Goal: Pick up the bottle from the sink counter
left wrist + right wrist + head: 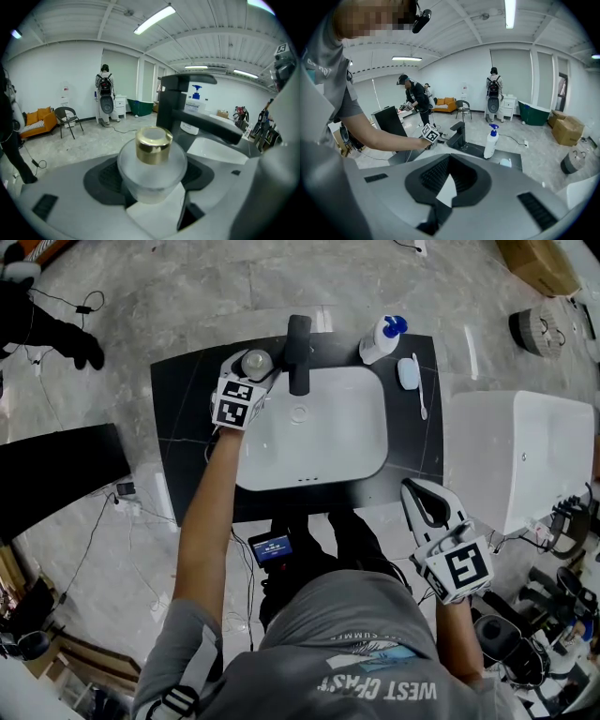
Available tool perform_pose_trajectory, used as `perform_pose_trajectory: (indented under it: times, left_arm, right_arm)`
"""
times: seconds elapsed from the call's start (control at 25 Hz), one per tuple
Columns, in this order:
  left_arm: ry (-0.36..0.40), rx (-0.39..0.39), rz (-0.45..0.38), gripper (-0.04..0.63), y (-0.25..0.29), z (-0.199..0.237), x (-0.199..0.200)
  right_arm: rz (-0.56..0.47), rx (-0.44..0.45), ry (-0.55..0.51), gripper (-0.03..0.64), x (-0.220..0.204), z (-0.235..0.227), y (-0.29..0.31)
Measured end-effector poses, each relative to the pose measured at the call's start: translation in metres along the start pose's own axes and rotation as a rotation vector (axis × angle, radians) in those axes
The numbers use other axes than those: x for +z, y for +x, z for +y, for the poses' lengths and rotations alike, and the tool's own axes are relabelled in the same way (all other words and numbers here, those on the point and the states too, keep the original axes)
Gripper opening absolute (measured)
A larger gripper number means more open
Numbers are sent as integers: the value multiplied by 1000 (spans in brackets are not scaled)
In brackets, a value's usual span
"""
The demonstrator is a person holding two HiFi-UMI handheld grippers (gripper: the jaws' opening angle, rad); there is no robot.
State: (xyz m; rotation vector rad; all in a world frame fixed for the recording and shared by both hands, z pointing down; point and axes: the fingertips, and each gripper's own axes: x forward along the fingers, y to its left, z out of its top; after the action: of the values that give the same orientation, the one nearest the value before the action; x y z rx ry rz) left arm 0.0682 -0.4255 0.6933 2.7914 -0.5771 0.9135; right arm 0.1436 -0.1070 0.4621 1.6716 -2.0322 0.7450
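A round frosted bottle (256,363) with a gold cap (153,145) stands on the black sink counter (187,418), just left of the black faucet (298,352). My left gripper (254,373) reaches over the counter's back left, and its black pads close round the bottle's (151,174) body on both sides. In the left gripper view, that gripper (152,180) has the bottle filling the space between its jaws. My right gripper (416,489) hangs off the counter's front right corner, shut and holding nothing. In its own view the right gripper (447,182) looks across at the sink.
A white basin (361,442) fills the counter's middle. At the back right stand a white pump bottle (380,338) with a blue top, a blue soap (408,373) and a toothbrush (421,390). A white tub (520,456) sits to the right. Cables and gear lie on the floor.
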Motion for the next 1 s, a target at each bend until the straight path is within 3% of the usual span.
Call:
perform_pose_trajectory:
  times: [0.56, 1.0]
  left_arm:
    - [61, 0, -63, 333, -119, -44, 58]
    - [121, 46, -129, 333, -221, -85, 106]
  right_arm:
    - [-126, 80, -50, 2, 19, 15, -11]
    - [-239, 138, -120, 2, 53, 17, -25]
